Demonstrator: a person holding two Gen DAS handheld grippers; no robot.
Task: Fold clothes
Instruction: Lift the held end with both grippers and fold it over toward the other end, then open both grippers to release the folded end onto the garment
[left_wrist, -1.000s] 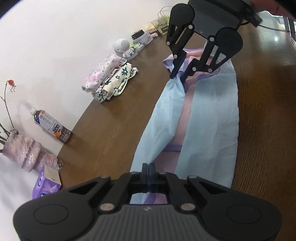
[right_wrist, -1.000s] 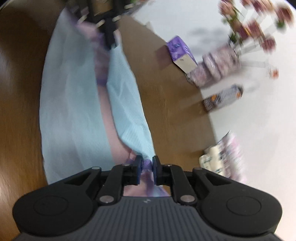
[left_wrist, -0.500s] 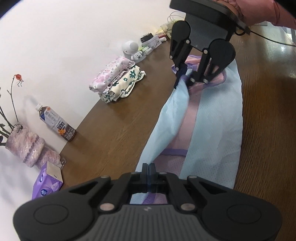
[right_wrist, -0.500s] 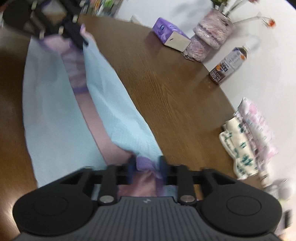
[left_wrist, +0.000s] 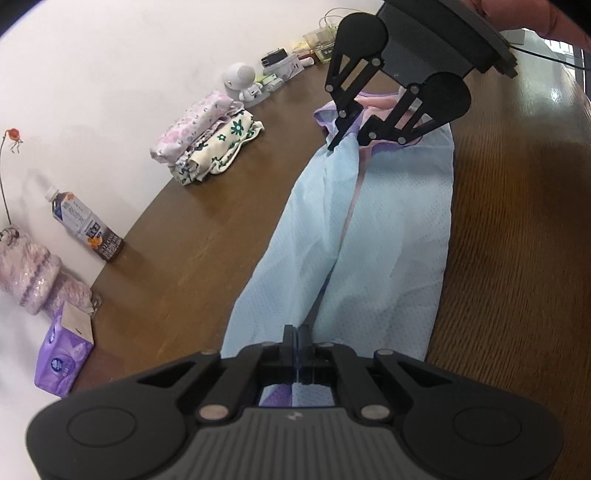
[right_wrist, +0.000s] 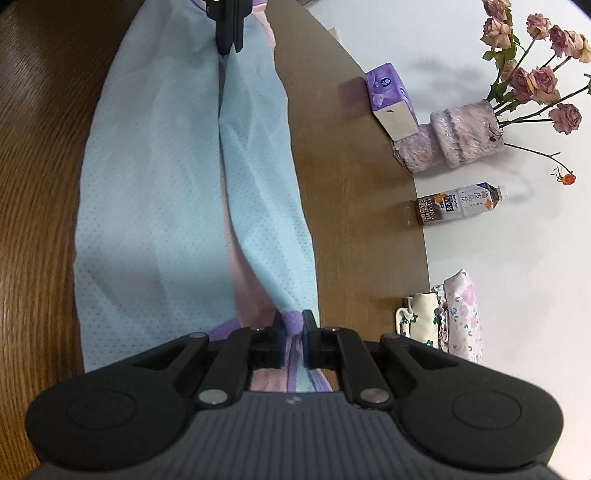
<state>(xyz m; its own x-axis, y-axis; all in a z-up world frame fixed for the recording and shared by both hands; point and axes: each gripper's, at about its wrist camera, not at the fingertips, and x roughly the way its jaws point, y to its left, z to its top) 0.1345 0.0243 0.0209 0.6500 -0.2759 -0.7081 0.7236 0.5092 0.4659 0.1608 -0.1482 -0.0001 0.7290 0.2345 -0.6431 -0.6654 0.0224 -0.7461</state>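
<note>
**Two grippers pinch opposite ends of one garment**

Two grippers hold a light blue garment (left_wrist: 388, 221) stretched lengthwise on the wooden table (left_wrist: 517, 221). In the left wrist view, the left gripper (left_wrist: 296, 334) sits at 6 o'clock, its fingers pressed narrow together on the blue fabric edge. At 12 o'clock in that view, the right gripper (left_wrist: 345, 142) comes down onto the far end, clamping a bunched bit of purple trim and blue cloth, with part of a person's hand (left_wrist: 532, 18) above it.

In the right wrist view, the right gripper (right_wrist: 292, 326) grips a knot of purple hem between its fingers, narrowly parted by the cloth; the left gripper (right_wrist: 229, 44) shows at 12 o'clock, closed on the opposite end. One long side of the garment is lifted and drawn over toward the middle, leaving a narrow strip of pink lining showing along the centre.

Along the wall edge of the table, at 9 to 11 o'clock in the left view, stand a purple tissue box (left_wrist: 64, 354), a fuzzy pink vase (left_wrist: 33, 273), a tea bottle (left_wrist: 86, 229) and a stack of folded floral clothes (left_wrist: 207, 136). Dried roses (right_wrist: 535, 74) show in the right view.
</note>
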